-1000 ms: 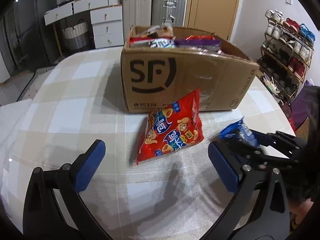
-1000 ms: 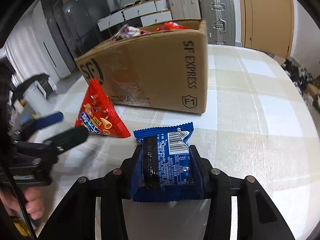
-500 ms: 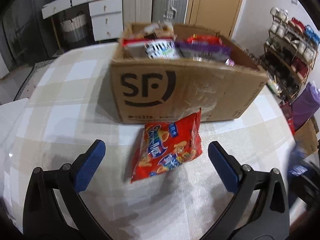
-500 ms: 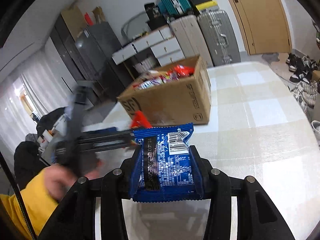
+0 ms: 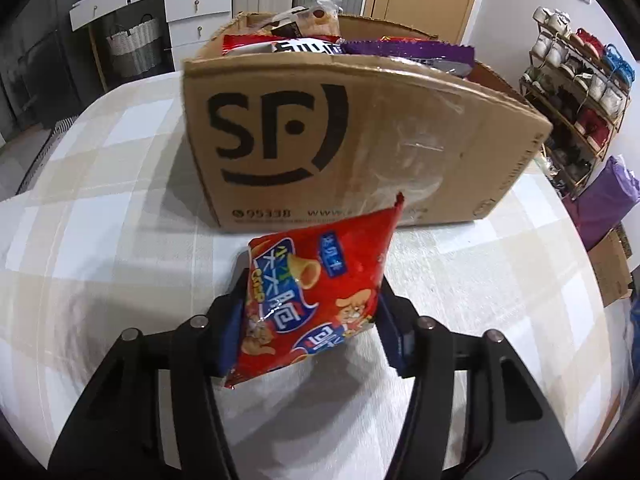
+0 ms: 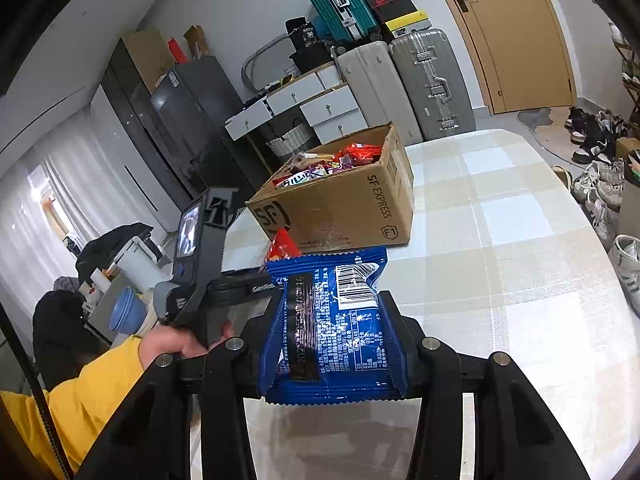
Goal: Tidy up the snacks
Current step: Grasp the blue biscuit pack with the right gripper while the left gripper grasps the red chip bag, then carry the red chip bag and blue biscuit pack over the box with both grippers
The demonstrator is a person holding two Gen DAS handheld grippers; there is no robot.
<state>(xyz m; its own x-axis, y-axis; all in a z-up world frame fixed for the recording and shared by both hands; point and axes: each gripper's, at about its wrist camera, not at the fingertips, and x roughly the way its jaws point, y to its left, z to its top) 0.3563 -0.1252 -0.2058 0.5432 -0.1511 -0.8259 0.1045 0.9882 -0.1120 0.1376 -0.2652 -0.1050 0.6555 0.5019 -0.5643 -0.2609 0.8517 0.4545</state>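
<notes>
The SF Express cardboard box (image 5: 360, 128) stands straight ahead of the left hand-held gripper (image 5: 308, 320), nearer to it than to the right one, its long side facing across. The left jaws have just been closing and now pinch the red snack bag (image 5: 316, 300) just above the worktop (image 5: 100, 240). The right hand-held gripper (image 6: 332, 344) is clamped on a blue snack packet (image 6: 332, 328), raised well short of the box.
</notes>
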